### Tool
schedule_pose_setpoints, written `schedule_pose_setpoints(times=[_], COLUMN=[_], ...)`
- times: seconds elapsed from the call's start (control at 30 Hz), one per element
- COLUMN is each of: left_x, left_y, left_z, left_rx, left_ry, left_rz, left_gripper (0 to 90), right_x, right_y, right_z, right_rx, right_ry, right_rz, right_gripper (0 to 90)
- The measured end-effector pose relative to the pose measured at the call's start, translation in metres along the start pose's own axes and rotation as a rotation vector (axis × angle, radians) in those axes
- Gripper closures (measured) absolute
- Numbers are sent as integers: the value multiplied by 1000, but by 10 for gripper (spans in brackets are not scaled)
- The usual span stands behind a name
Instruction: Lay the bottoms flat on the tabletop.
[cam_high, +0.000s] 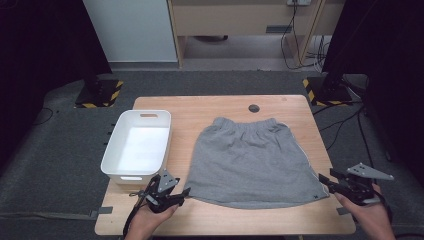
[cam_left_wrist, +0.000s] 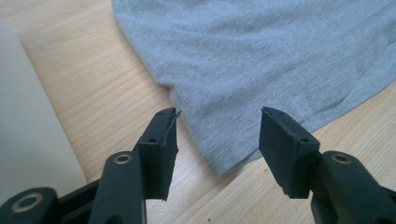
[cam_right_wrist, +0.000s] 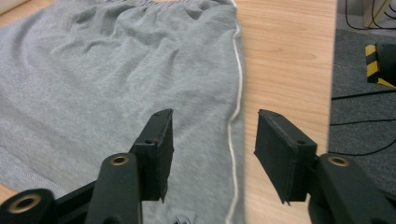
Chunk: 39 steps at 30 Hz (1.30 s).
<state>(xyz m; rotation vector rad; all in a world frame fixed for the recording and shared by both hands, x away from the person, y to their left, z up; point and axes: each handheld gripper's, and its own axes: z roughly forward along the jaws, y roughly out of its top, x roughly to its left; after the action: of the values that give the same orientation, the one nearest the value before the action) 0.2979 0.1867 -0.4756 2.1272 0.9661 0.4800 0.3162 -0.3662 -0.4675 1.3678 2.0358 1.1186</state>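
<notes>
Lying unlabelled (flat): grey shorts (cam_high: 254, 161)

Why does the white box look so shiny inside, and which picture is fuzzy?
High view: overhead light glares off the box's floor, washing it out. Left gripper view: the box is a pale blur at the edge. Right gripper view: the shorts blur slightly near the fingers.
</notes>
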Motion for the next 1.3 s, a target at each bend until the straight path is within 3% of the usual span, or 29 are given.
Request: schedule_pose_setpoints(times=[0.43,0.73,0.97,1.17,1.3], left_x=[5,4,10,17,20], left_y=[13,31,50,70,82], left_z=[5,18,27,42,52], left_rx=[9,15,20,5,0], left_ry=[-19,-48,-69,-109,-128], left_rz=[-14,-22,-47,-52,-69], left_gripper=[336,227,157,156,147], right_x=[29,54,74,93,108], right_y=[26,40,49,54,55], right_z=[33,61,78,88,101], right_rx=[14,35,17,14,29], right_ry=[38,81,107,153,193], right_rz=[-52,-76,-77,-105,-115], right_gripper=[321,217,119,90,132])
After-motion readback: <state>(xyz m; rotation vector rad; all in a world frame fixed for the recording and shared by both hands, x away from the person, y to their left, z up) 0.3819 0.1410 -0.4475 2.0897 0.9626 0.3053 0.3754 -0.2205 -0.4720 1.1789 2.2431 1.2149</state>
